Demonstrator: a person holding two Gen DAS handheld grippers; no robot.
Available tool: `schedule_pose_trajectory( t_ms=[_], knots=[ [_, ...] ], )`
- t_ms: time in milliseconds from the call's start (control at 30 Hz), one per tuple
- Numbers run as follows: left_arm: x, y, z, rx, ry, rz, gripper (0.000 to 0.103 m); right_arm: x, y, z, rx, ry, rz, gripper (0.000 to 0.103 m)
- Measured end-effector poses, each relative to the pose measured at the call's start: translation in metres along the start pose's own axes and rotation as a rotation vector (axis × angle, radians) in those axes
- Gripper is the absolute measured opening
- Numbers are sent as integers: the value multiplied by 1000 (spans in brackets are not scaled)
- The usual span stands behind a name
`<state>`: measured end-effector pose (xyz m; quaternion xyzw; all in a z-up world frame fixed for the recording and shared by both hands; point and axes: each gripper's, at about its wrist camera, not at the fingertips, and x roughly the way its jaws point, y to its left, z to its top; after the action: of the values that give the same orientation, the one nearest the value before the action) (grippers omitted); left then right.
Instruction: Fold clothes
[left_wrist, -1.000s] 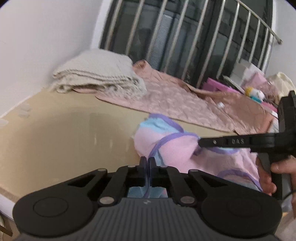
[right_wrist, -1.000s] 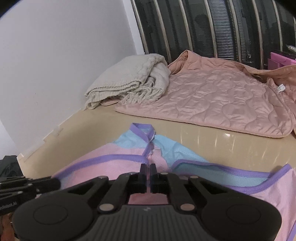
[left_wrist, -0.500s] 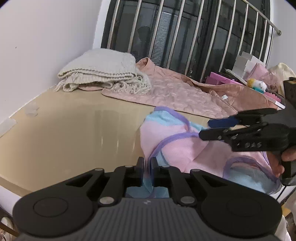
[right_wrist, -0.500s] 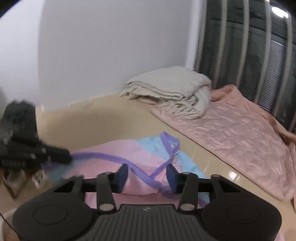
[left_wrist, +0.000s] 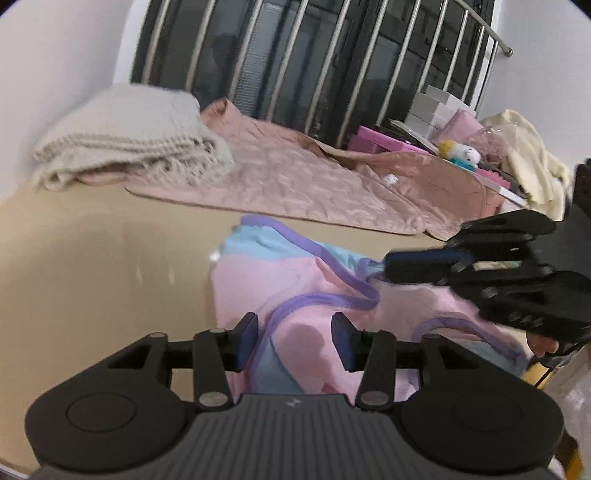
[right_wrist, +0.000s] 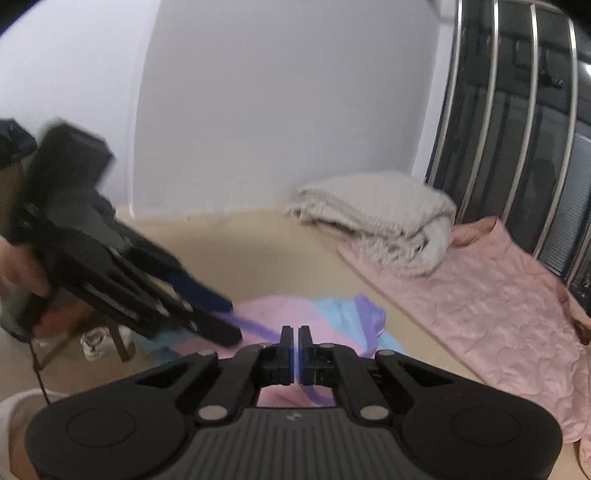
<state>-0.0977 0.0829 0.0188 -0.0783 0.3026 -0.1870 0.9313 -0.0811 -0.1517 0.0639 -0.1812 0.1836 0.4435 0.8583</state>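
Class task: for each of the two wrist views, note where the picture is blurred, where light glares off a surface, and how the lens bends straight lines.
Left wrist view: pale glare streaks on the tabletop, window bars bowed by the lens, right gripper slightly smeared.
Right wrist view: left gripper heavily motion-blurred, blanket soft, corners dark.

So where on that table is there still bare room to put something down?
The widest bare stretch of the beige table lies left of the pink garment, in front of the folded cream blanket. The back is covered by the quilted pink jacket; the far right corner is crowded with boxes and toys.
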Motion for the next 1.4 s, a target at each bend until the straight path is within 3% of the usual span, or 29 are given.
schedule_pose_trajectory(
  t_ms=[67, 100, 133, 167, 333, 467, 633, 667, 700, 733, 800, 900, 1000, 1067, 1133, 1167, 1200, 1300, 1400],
  knots=[
    [3, 2, -1, -10, 11, 0, 39, -11, -3, 2, 10, -34, -8, 1],
    [4, 3, -2, -15, 19, 4, 27, -15, -6, 3, 20, -39, -7, 1],
    [5, 4, -3, -21, 29, 10, 8, -16, -9, 3, 34, -34, 4, 2],
    [5, 6, -3, -30, 32, 12, 4, -15, -13, 3, 45, -17, 11, 2],
    [-12, 12, -7, -73, -9, 22, 3, 10, -8, -2, -41, 111, 16, 12],
    [-27, 13, -9, -92, -49, 37, 1, 34, -8, -4, -69, 169, 5, 31],
    [-31, 10, -17, -100, -48, 38, 1, 38, -40, 3, 164, 144, -14, 32],
    [-29, 8, -19, -78, -43, 44, 3, 40, -45, 4, 203, 141, -10, 32],
    [-28, 6, -21, -61, -44, 61, 10, 41, -51, 4, 240, 138, -7, 32],
    [-28, 5, -22, -55, -52, 82, 25, 42, -53, 3, 256, 143, -11, 32],
    [-27, 4, -21, -50, -61, 89, 35, 47, -53, 2, 267, 161, -31, 32],
    [-24, 2, -18, -44, -54, 67, 35, 50, -47, -1, 256, 177, -36, 32],
    [-18, -1, -15, -27, -21, 60, 14, 52, -42, -5, 259, 193, -36, 32],
    [-15, -3, -16, -18, -6, 63, 11, 54, -42, -6, 286, 201, -41, 31],
    [-15, -4, -18, -24, -5, 68, 2, 59, -46, -8, 329, 217, -43, 31],
    [-16, -4, -18, -34, -12, 69, 2, 62, -48, -9, 354, 229, -46, 20],
    [-19, -3, -19, -50, -28, 71, 2, 64, -48, -10, 369, 238, -52, 3],
    [-34, 3, -19, -110, -109, 77, 1, 65, -54, -10, 451, 224, -57, 2],
    [-59, 18, -21, -222, -263, 97, 1, 57, -66, 8, 587, 142, -28, 2]
  ],
)
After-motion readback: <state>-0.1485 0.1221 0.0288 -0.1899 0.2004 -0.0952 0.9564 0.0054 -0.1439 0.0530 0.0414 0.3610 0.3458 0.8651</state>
